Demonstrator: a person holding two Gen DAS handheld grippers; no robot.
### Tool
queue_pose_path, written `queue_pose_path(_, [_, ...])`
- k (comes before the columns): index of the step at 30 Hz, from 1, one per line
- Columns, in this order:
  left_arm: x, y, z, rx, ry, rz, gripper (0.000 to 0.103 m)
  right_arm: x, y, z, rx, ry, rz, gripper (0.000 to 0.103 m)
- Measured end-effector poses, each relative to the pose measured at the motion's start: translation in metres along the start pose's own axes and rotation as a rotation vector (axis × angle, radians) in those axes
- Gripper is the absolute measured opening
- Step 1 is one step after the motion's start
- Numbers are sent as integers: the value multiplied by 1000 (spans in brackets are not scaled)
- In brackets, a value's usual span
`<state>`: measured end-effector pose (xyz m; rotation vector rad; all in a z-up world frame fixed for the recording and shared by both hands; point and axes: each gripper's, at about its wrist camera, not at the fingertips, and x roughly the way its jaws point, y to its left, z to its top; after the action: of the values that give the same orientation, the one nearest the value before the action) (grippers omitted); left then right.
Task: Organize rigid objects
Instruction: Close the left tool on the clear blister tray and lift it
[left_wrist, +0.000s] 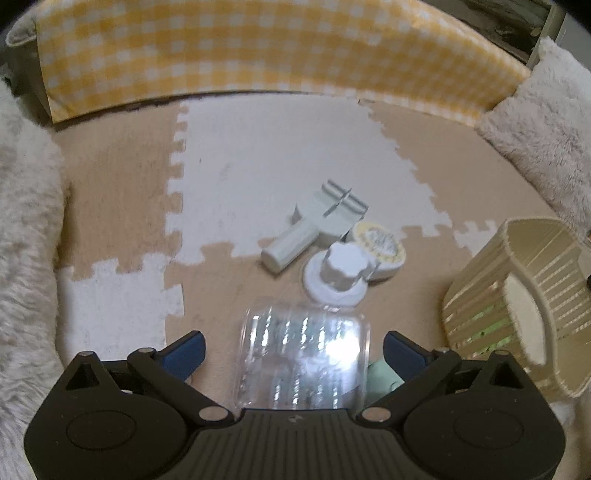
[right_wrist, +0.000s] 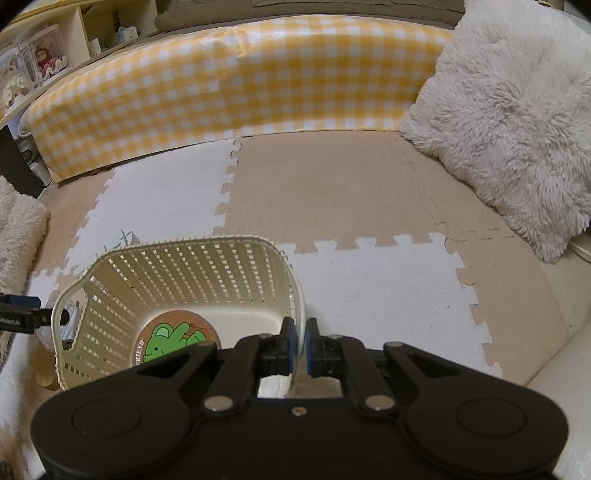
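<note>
clear jar: see-through ribbed jar (left_wrist: 303, 360) lying on its side, bottom centre of the left wrist frame, sitting between the blue pads with gaps either side, so nothing's touching it
left tool: (left_wrist: 293, 352) spread wide around the jar, not gripping
white bits: just above the jar there's a white knob-topped lid (left_wrist: 341, 275), a round yellow-patterned tin (left_wrist: 380, 245) touching it on the right, and a white handled gadget (left_wrist: 314, 225) up-left of those, all on the foam floor mat (left_wrist: 122, 192)
basket: cream slatted basket (right_wrist: 192, 273) at lower left of the right wrist frame, with a round green frog coaster (right_wrist: 177, 339) on its bottom
right tool: (right_wrist: 300, 345) pressed together on the basket's right-hand rim, pinching the wall
background: yellow checked cushion (right_wrist: 229, 92) across the top, fluffy white pillow (right_wrist: 513, 122) upper right
</note>
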<state>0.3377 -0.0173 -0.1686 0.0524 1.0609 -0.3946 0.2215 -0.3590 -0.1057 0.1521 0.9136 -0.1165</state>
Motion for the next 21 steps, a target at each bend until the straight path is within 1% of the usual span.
queue_pose_path(2, [4, 4, -2, -20, 16, -18, 95, 0, 0, 0, 0, 0, 0, 7])
queue_pose_path(4, [7, 6, -3, -36, 29, -37, 88, 0, 0, 0, 2, 0, 1, 7])
queue_pose_path(5, [8, 5, -3, -35, 33, -41, 86, 0, 0, 0, 2, 0, 2, 7])
queue_pose_path(6, [9, 4, -3, -26, 39, -41, 83, 0, 0, 0, 3, -1, 3, 7])
queue_pose_path(9, [9, -2, -3, -3, 44, -41, 80, 0, 0, 0, 3, 0, 3, 7])
queue_pose_path(11, [10, -4, -3, 10, 49, -25, 75, 0, 0, 0, 3, 0, 3, 7])
queue_pose_path(17, [7, -4, 0, -6, 57, -1, 75, 0, 0, 0, 4, 0, 3, 7])
queue_pose_path(19, [3, -5, 2, -10, 47, 14, 75, 0, 0, 0, 2, -1, 2, 7])
queue_pose_path(21, [-5, -6, 6, -31, 25, 12, 75, 0, 0, 0, 1, -1, 1, 7])
